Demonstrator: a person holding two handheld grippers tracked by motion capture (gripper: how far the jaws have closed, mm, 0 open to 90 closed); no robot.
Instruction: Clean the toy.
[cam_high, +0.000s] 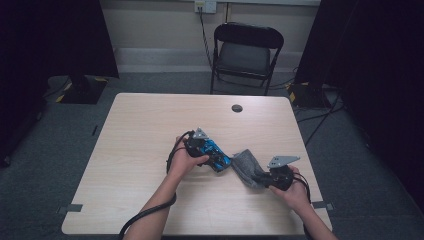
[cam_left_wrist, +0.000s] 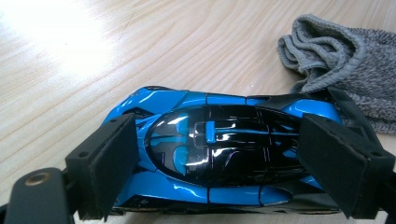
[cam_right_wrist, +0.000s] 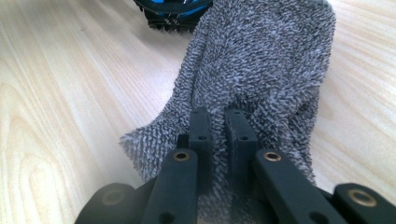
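A glossy blue and black toy car (cam_left_wrist: 219, 144) lies on the wooden table, and my left gripper (cam_left_wrist: 224, 168) is shut on it, one pad (cam_left_wrist: 109, 163) at each end. From above, the car (cam_high: 220, 156) sits just right of the left hand, in the left gripper (cam_high: 216, 159). A grey terry cloth (cam_right_wrist: 261, 60) lies bunched beside the car's tail, touching it. My right gripper (cam_right_wrist: 218, 123) is shut on the cloth's near edge, pinching a fold. In the high view the cloth (cam_high: 244, 164) stretches between the car and the right gripper (cam_high: 259, 177).
The light wooden table (cam_high: 150, 125) has a round cable hole (cam_high: 237, 108) near its far edge. A black folding chair (cam_high: 247, 50) stands behind the table. Dark curtains hang at both sides, and cables run across the floor at right.
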